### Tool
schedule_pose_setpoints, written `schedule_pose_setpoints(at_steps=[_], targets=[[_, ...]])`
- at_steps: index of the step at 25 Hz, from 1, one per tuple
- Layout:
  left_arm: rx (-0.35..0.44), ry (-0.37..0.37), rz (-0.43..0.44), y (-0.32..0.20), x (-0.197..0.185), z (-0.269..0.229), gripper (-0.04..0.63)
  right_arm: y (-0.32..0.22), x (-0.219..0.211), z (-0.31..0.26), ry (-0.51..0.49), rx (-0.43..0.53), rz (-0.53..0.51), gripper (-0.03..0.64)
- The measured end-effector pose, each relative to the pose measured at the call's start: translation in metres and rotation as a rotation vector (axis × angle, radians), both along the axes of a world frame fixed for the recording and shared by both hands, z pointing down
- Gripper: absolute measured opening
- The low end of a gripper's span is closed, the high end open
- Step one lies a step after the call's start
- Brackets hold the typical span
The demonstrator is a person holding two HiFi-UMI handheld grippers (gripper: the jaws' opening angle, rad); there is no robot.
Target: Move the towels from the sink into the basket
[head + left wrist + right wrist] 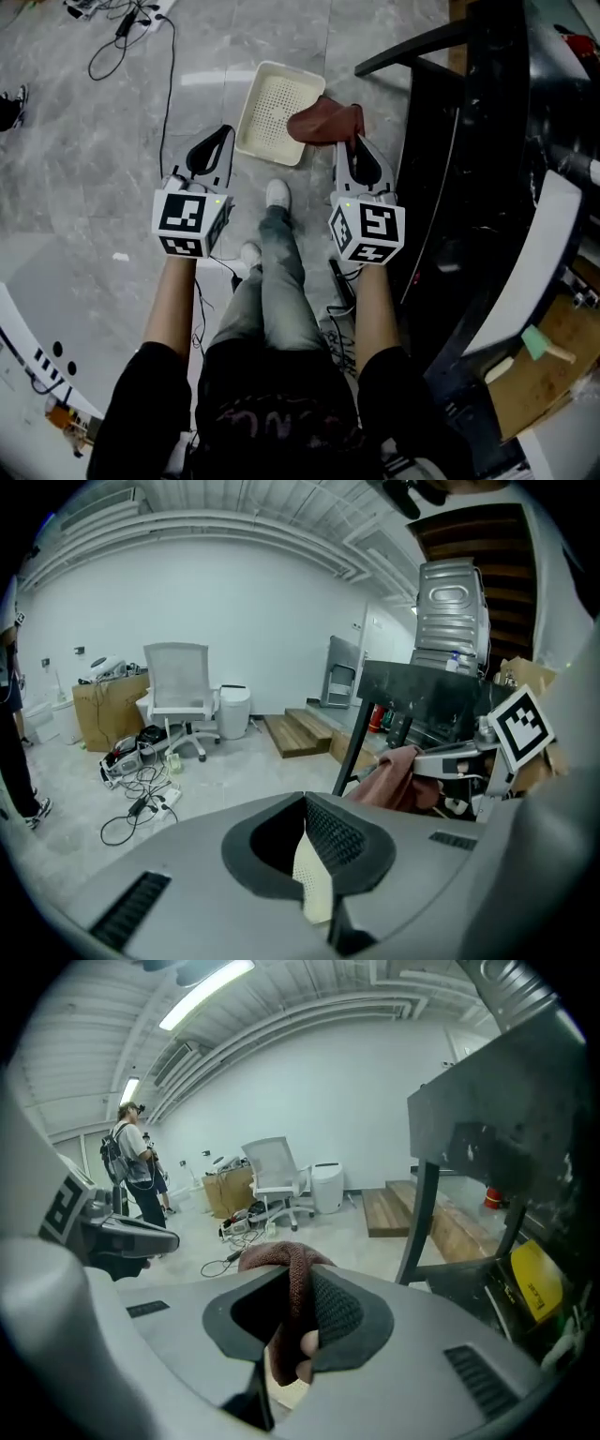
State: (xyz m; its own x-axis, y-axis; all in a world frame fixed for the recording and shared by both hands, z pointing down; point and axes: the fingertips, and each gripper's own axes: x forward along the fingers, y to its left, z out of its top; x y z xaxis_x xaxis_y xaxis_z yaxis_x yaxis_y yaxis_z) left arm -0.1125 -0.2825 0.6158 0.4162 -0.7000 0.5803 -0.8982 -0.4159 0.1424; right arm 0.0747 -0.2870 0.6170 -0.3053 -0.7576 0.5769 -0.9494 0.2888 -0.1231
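In the head view, the left gripper (226,131) was seen with its jaws pressed together and nothing between them, hung over the grey tiled floor (103,122) just left of a cream perforated plastic basket (246,120) that lay on that floor. The right gripper (354,142) was clenched on a crumpled reddish-brown towel (319,122), which was held above the basket's right edge, beside a black metal-framed table (487,122). No other towel could be made out in the basket. In the left gripper view, the left gripper's (304,801) dark ribbed jaws were shown meeting at the tips, with only a sliver of the basket (314,883) visible through the gap behind them. The towel (389,775) was seen to the right, pinched by the right gripper (427,766) in front of the table (412,691). A white mesh-backed office chair (178,691) and low wooden steps (295,731) were shown farther off. In the right gripper view, the right gripper (292,1283) was seen clamped on the towel (281,1258), which was bunched above the jaw tips and hung down between the pads. The left gripper (127,1232) was visible at the left edge, and a standing person (136,1171) was seen far behind it.
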Motion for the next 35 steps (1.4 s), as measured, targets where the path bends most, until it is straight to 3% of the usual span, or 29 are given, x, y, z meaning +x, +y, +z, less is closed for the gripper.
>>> schedule_pose_setpoints(at_steps=[15, 20, 26, 35], targets=[[-0.089, -0.024, -0.026, -0.012, -0.011, 0.224, 0.017, -0.034, -0.028, 0.25, 0.021, -0.097, -0.078, 0.077], [-0.135, -0.022, -0.02, -0.004, -0.007, 0.278, 0.017, -0.032, -0.024, 0.313, 0.023, -0.148, -0.077, 0.11], [-0.158, -0.01, 0.002, -0.002, 0.001, 0.304, 0.017, -0.026, -0.037, 0.344, 0.017, -0.173, -0.129, 0.207], [-0.162, 0.006, 0.008, -0.006, 0.003, 0.303, 0.017, -0.021, -0.036, 0.345, 0.015, -0.199, -0.129, 0.236]])
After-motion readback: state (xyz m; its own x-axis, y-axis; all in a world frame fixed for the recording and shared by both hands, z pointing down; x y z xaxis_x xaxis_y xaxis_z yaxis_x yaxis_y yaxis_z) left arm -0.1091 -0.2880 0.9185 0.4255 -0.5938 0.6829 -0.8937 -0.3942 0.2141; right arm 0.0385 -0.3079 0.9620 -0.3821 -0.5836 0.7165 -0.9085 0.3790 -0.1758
